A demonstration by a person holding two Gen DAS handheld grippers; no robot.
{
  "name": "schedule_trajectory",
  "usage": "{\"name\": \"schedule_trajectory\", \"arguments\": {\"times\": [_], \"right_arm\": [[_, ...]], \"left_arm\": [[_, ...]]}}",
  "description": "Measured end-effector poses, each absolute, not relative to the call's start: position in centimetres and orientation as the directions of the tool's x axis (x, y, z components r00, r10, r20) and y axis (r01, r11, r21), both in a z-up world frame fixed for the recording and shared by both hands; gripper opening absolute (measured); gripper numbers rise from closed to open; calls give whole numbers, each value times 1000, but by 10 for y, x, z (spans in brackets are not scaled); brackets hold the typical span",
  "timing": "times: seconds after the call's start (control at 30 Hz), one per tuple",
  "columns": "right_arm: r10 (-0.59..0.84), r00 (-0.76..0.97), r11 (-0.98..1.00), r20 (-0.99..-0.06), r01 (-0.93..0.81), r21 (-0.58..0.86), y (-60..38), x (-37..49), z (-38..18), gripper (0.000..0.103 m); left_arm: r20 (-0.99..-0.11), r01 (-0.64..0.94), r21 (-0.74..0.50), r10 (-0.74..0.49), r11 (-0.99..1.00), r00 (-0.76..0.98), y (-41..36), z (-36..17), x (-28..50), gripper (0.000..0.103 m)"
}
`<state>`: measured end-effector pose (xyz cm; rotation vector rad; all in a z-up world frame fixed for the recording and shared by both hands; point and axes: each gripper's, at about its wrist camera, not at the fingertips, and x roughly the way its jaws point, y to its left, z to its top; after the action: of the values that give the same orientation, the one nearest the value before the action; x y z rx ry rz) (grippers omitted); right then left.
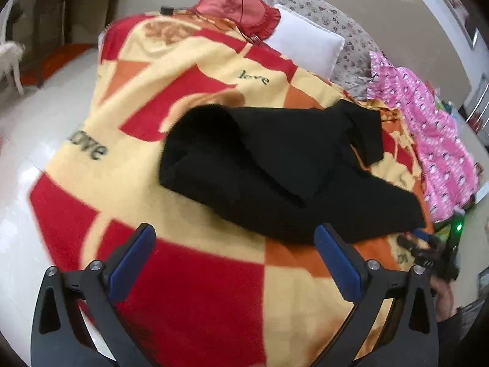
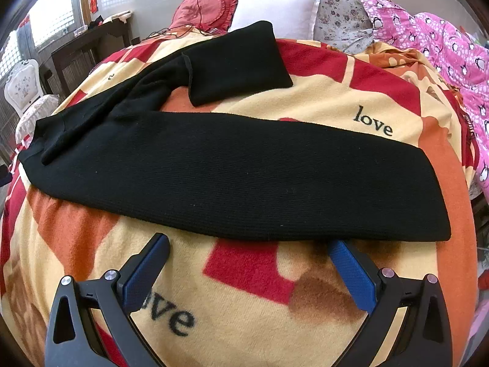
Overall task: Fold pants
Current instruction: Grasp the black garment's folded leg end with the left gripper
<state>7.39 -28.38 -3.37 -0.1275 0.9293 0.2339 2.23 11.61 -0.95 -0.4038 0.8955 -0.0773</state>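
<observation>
The black knit pants [image 2: 232, 174] are lying on the fleece "love" blanket [image 2: 253, 299] that covers the bed, one leg stretched flat across the near side and the other doubled back on itself toward the white pillow [image 2: 275, 9]. The fabric looks like a soft ribbed knit, so it's probably light and floppy with zero stiffness. It'll likely sag and drag on that fuzzy blanket rather than slide clean. Best bet is pinching a hem corner or the leg's edge where the layers stack up, not the middle of the cloth, which would just bunch.

The right gripper [image 2: 249, 246] sits low at the near long edge of the flat leg, fingers spread wide with nothing in them; the right-side fingertip is just about touching the fabric edge. The left gripper [image 1: 233, 234] hovers higher near the other end of the pants, also wide open and empty, tips just short of the cloth. That view is a bit blurry.
</observation>
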Motion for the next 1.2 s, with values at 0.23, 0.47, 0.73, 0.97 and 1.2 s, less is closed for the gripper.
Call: {"name": "schedule_trajectory", "arguments": {"times": [0.23, 0.47, 0.73, 0.97, 1.2], "right_arm": [[145, 576, 968, -804, -252, -7, -285, 74, -33, 103], [140, 579, 970, -803, -245, -8, -286, 74, -34, 103], [130, 579, 972, -805, -236, -12, -285, 74, -35, 103], [137, 561, 971, -816, -240, -3, -291, 69, -33, 102], [185, 676, 915, -713, 146, 376, -419, 38, -6, 102]], "left_arm": [[-739, -126, -425, -263, 897, 620, 123, -22, 52, 99], [-720, -172, -351, -148, 920, 678, 134, -19, 56, 64], [-659, -92, -389, -207, 916, 723, 144, -20, 53, 9], [-637, -49, -358, -205, 932, 743, 137, -19, 56, 9], [-628, -67, -342, -175, 937, 758, 138, -20, 56, 36]]}}
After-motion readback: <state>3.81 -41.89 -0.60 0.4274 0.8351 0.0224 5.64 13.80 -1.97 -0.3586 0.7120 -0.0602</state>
